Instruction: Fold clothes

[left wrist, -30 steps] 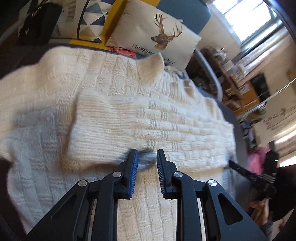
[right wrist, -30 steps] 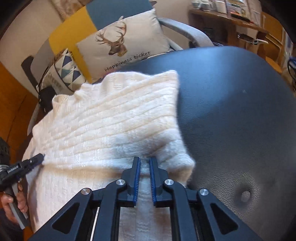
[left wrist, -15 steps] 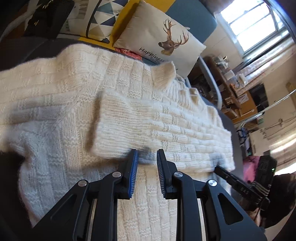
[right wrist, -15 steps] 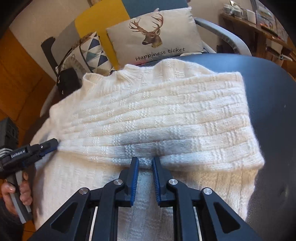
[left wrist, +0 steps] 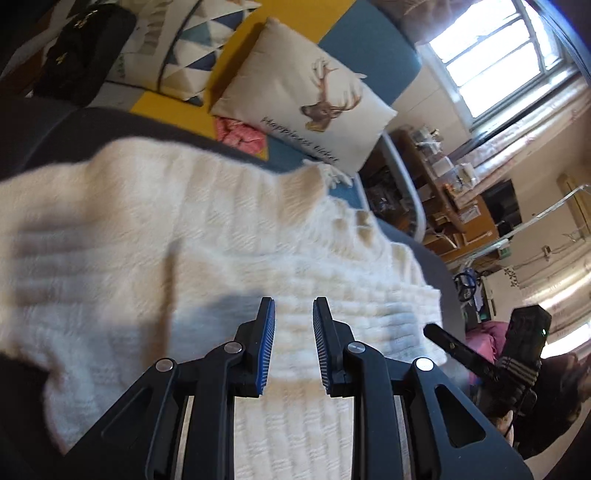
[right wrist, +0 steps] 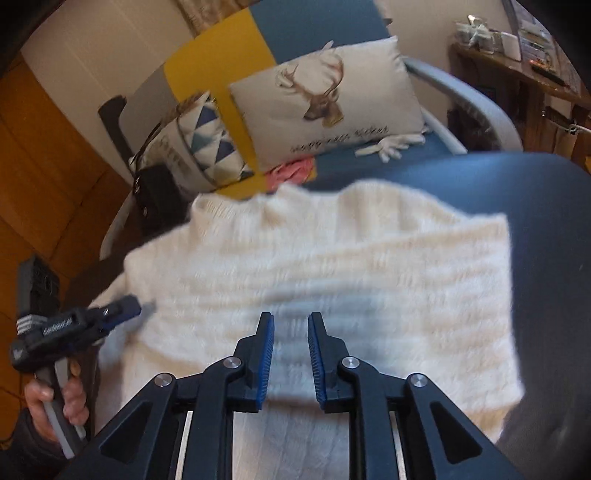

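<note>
The cream knit sweater (left wrist: 229,236) lies spread on the dark padded seat (right wrist: 554,229), one sleeve folded across its body. Both tools hang just above the knit with their blue-padded fingers spread apart and nothing between them: the left gripper (left wrist: 293,314) over the folded part, the right gripper (right wrist: 290,321) over the lower half.

From the right wrist view, a hand (right wrist: 55,398) grips the left tool's handle at the sweater's left edge, and the seat runs bare to the right. The left wrist view alone shows the bright window (left wrist: 502,55) and a cluttered wooden shelf (left wrist: 454,195).

Beyond the seat stands a sofa of yellow and blue panels (right wrist: 314,29) with 2 cushions, a deer cushion (right wrist: 325,107) and a triangle-patterned cushion (right wrist: 207,144), plus a black bag (right wrist: 155,192) and a pink cloth (right wrist: 291,171).
</note>
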